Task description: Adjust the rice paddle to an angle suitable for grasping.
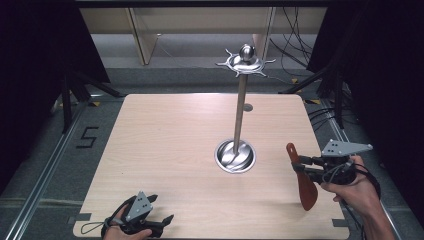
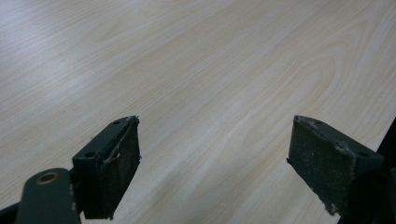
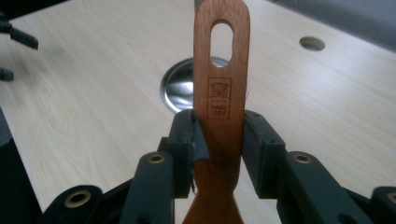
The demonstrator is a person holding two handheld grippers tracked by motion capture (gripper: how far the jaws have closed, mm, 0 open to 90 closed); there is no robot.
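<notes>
Gripping the wooden spatula point(image 3: 220, 93) by its handle, your right gripper point(image 3: 219, 140) has both pads clamped on it, blade hanging down above the table's point(image 1: 165, 150) right edge. Reddish-brown wood, slotted hanging hole at the top — likely meant for the hook stand point(image 1: 240, 112) nearby. Your left gripper point(image 2: 212, 163) rests near the front edge, jaws apart, empty.

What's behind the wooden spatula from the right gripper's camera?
Behind the wooden spatula, clamped in the right gripper, lies the metal stand's round base on the table. The handle covers the base's middle and right part, so the pole isn't visible there.
</notes>
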